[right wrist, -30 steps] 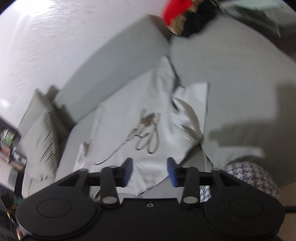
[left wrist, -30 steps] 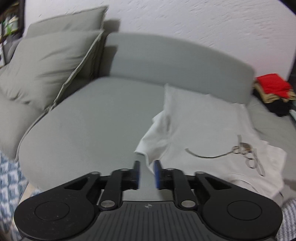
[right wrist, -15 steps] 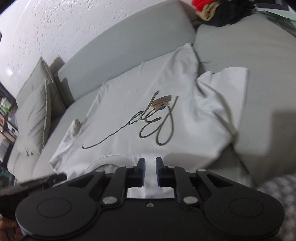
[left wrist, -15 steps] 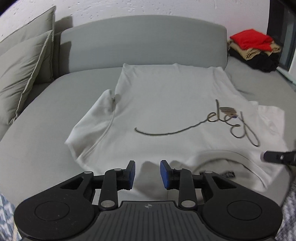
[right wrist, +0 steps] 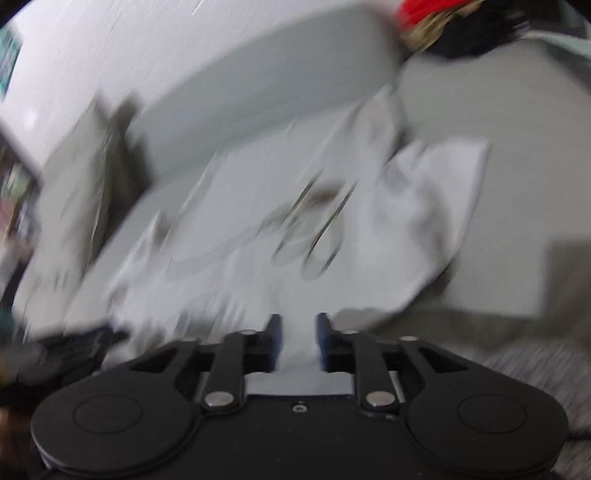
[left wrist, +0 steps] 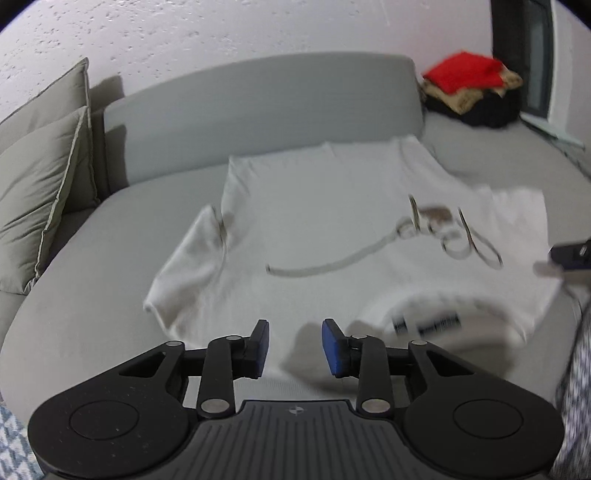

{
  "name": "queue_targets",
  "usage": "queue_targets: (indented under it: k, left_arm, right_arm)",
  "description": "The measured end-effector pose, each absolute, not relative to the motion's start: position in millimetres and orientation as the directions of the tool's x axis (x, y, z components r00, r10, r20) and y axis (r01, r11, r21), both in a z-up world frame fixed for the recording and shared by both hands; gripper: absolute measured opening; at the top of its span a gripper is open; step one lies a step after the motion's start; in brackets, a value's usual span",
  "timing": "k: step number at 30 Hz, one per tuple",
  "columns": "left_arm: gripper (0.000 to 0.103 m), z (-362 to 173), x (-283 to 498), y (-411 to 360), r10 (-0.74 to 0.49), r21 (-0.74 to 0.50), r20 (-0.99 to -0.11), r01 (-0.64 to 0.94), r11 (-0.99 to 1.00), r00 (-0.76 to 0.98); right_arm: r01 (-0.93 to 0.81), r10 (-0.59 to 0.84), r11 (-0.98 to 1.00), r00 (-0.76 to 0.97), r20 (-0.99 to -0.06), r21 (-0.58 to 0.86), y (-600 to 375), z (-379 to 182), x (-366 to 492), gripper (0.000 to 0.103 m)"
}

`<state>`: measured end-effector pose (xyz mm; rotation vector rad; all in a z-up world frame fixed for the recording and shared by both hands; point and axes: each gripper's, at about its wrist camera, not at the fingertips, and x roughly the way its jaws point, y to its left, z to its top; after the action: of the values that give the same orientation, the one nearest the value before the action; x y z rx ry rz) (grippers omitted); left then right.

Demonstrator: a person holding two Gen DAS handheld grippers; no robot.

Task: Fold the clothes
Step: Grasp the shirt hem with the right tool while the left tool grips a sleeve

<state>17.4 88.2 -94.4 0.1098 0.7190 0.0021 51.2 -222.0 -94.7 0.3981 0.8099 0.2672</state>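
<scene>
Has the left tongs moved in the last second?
Yes. The left tongs swung from the bare sofa rightward and closer; the shirt now lies straight ahead, its near edge between the opening jaws.

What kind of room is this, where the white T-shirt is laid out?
Probably a living room at home: a grey sofa with loose cushions against a textured white wall, and a pile of clothes at its far end.

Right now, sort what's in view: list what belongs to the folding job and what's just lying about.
Job: white T-shirt spread flat on the sofa; left tongs, jaws opening; right tongs, jaws opening.

Lying about: cushions; clothes pile with red top.
</scene>
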Motion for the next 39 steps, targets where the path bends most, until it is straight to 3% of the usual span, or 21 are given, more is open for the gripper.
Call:
queue_targets:
  k: [5,10,19,20,24,27,32,39]
  left_arm:
    - [0.036,-117.6,51.9,97.5,0.013,0.008,-0.713,-0.009,1.000,0.701]
    - [0.041,-126.3,53.0,101.2,-0.007,-0.026,-0.730,-0.018,1.000,0.683]
    - [0.045,-129.2,54.7,105.5,-0.025,-0.064,-0.726,-0.032,0.997,0.688]
    - [0.045,-129.4,54.7,104.7,-0.023,-0.061,-0.725,-0.031,0.998,0.689]
    - [0.046,-129.7,54.8,104.6,-0.023,-0.063,-0.724,-0.032,0.998,0.690]
    - [0.046,-129.5,54.3,105.2,-0.025,-0.066,-0.723,-0.033,0.997,0.691]
    - [0.046,-130.0,53.6,103.7,-0.021,-0.058,-0.721,-0.030,0.998,0.693]
    - [0.046,-130.9,52.1,105.1,-0.021,-0.055,-0.718,-0.027,0.998,0.695]
  right_arm:
    - [0.140,0.276,0.807,0.770,-0.575,0.574,-288.3,-95.3,80.5,0.031]
    - [0.278,0.224,0.717,0.777,-0.589,0.639,-330.8,-113.2,107.2,0.031]
    - [0.289,0.233,0.715,0.760,-0.606,0.637,-341.2,-141.6,150.4,0.030]
    - [0.289,0.226,0.723,0.760,-0.610,0.628,-339.6,-142.3,151.8,0.030]
    - [0.294,0.184,0.764,0.754,-0.631,0.575,-331.4,-143.7,155.6,0.003]
    - [0.296,0.143,0.763,0.790,-0.596,0.575,-330.4,-132.9,143.5,0.002]
    - [0.400,-0.155,0.825,0.840,-0.521,0.399,-314.7,-93.8,98.4,0.002]
    - [0.520,-0.290,0.824,0.729,-0.620,0.226,-301.4,-106.5,109.9,0.002]
